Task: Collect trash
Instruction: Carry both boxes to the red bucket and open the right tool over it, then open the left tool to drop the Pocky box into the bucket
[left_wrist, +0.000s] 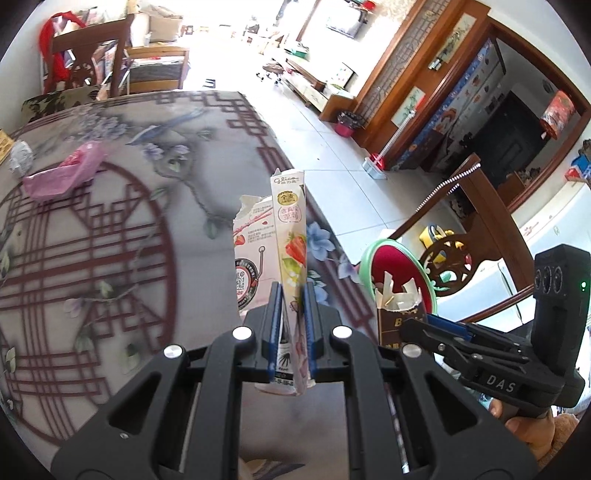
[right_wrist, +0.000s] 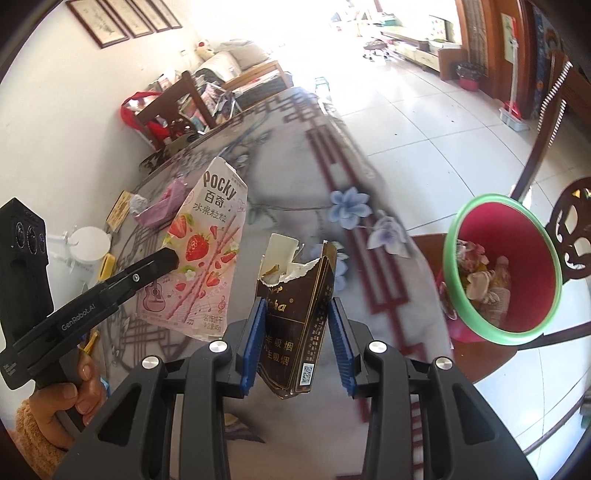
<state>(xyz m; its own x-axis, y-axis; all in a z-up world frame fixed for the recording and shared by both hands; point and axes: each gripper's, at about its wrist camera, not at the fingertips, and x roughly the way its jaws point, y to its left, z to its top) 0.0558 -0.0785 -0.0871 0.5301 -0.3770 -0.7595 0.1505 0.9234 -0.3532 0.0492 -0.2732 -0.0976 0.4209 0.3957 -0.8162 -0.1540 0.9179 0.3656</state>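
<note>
The left hand-held gripper (left_wrist: 291, 291) tilts down over the table (left_wrist: 110, 229), clamped on a flattened Pocky box (left_wrist: 290, 229). The right hand-held gripper (right_wrist: 295, 310), tilted likewise, is clamped on a torn brown cigarette pack (right_wrist: 295, 295) near the red bin (right_wrist: 517, 266).

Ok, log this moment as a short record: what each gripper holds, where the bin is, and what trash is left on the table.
left gripper: shut on pink Pocky box, held upright
right gripper: shut on torn brown cigarette pack
bin: red with green rim, beside the table edge, already holds some trash
left on table: pink wrapper, crumpled pale wad
status: both items still above the table, not yet in the bin
</note>
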